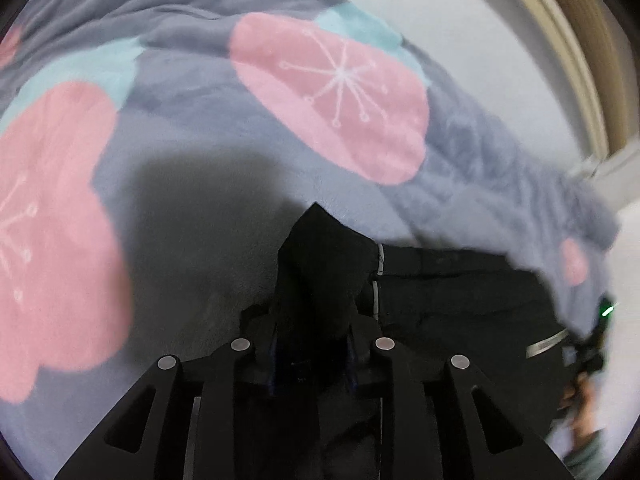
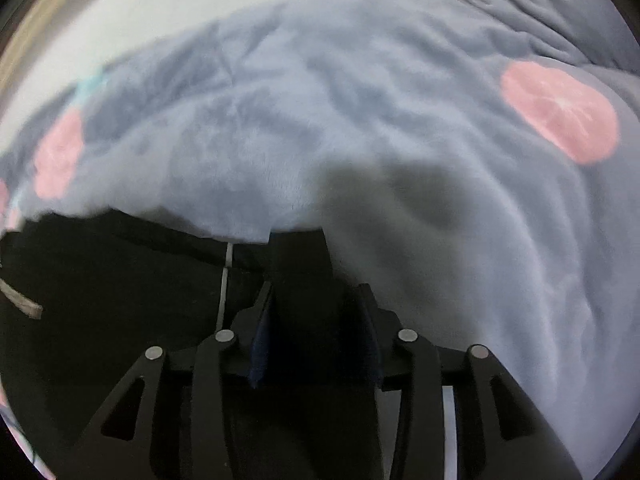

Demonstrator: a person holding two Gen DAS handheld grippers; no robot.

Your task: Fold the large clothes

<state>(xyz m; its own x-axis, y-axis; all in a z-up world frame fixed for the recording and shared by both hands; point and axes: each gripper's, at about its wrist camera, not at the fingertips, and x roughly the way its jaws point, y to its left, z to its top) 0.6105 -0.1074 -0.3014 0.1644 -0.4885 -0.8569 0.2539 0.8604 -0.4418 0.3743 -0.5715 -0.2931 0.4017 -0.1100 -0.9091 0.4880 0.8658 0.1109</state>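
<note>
Left wrist view: my left gripper points down at the grey flowered blanket, jaws slightly parted with a fold of the black garment bunched between them; can't tell if the pads still press it. Right wrist view: right gripper has a moderate gap, black cloth standing between the fingers, contact unclear. Garment lies on the blanket.

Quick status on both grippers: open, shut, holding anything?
Left gripper: black garment fabric between the jaws; whether the pads press it cannot be told.
Right gripper: the same, dark fabric in the gap, grip unclear.
</note>
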